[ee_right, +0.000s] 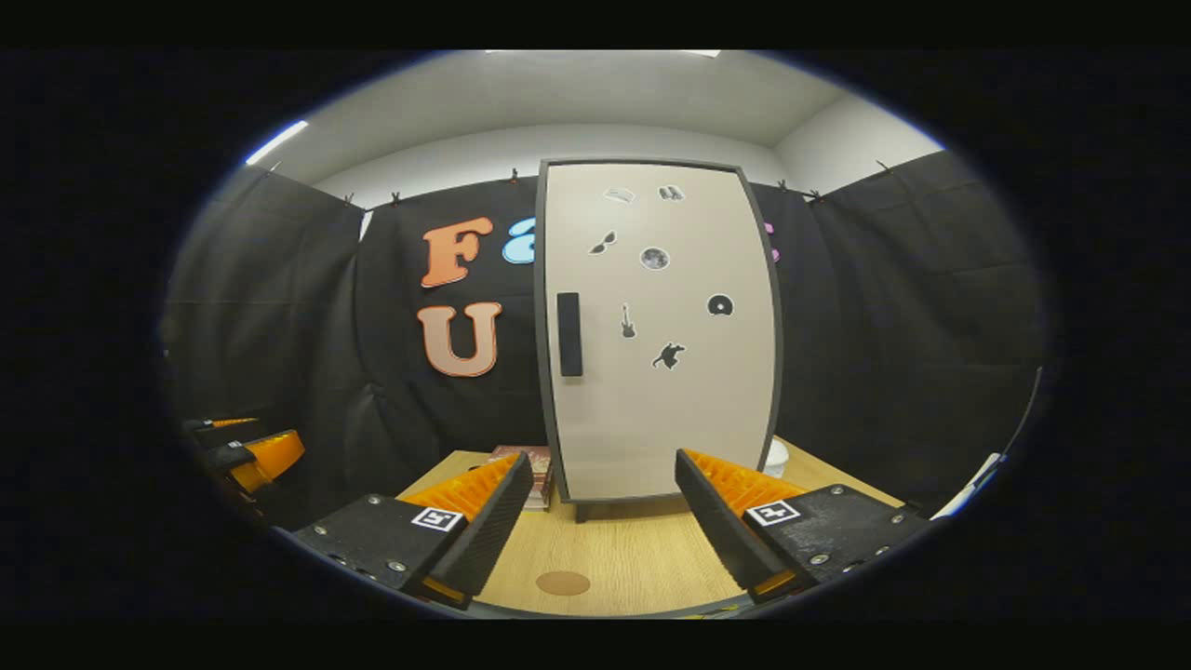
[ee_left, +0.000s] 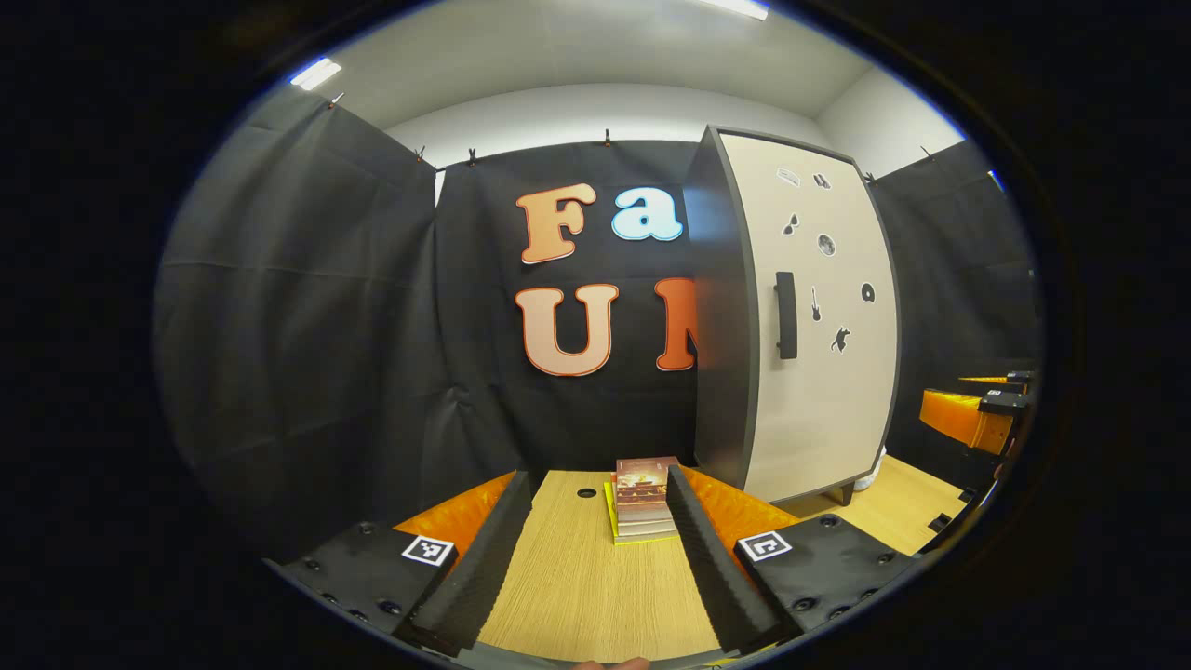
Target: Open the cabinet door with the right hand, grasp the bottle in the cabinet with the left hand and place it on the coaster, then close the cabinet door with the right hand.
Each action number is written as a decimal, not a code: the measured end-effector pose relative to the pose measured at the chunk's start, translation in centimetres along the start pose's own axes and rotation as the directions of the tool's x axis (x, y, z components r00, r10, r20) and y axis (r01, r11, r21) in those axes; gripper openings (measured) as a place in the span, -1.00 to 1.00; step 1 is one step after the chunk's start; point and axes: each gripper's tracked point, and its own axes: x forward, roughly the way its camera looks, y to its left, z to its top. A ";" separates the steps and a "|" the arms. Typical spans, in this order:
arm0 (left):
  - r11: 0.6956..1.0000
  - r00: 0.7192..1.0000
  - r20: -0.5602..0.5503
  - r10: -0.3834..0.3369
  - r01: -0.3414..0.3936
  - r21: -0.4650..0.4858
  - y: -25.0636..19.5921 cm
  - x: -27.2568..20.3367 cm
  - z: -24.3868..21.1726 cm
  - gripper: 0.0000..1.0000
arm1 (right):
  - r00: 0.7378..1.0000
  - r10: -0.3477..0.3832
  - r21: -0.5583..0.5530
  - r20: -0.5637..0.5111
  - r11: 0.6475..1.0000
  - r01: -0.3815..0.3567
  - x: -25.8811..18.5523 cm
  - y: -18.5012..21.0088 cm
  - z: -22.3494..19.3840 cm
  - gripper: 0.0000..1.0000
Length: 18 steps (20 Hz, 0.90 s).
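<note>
A tall cabinet with a beige door (ee_right: 661,335) stands on the wooden table, door closed, a dark vertical handle (ee_right: 569,333) near its left edge. In the left gripper view the same cabinet (ee_left: 819,326) stands to the right, its handle (ee_left: 786,314) facing me. A round brown coaster (ee_right: 563,583) lies on the table in front of the cabinet, between my right gripper's fingers. My right gripper (ee_right: 603,516) is open, some way in front of the door. My left gripper (ee_left: 595,549) is open over the table, with the right gripper (ee_left: 977,414) seen at the far right. Whatever is inside the cabinet is hidden.
A stack of books (ee_left: 644,498) lies on the table left of the cabinet, also seen as books (ee_right: 530,475) in the right gripper view. A small white object (ee_right: 774,458) sits at the cabinet's right foot. The table has a cable hole (ee_left: 586,492). Black cloth walls surround the table.
</note>
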 end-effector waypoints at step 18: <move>0.998 1.000 -0.006 -0.022 0.021 -0.052 3.4 3.9 -1.1 0.91 | 0.999 -0.038 -0.073 0.002 0.997 0.038 5.0 3.1 2.5 0.90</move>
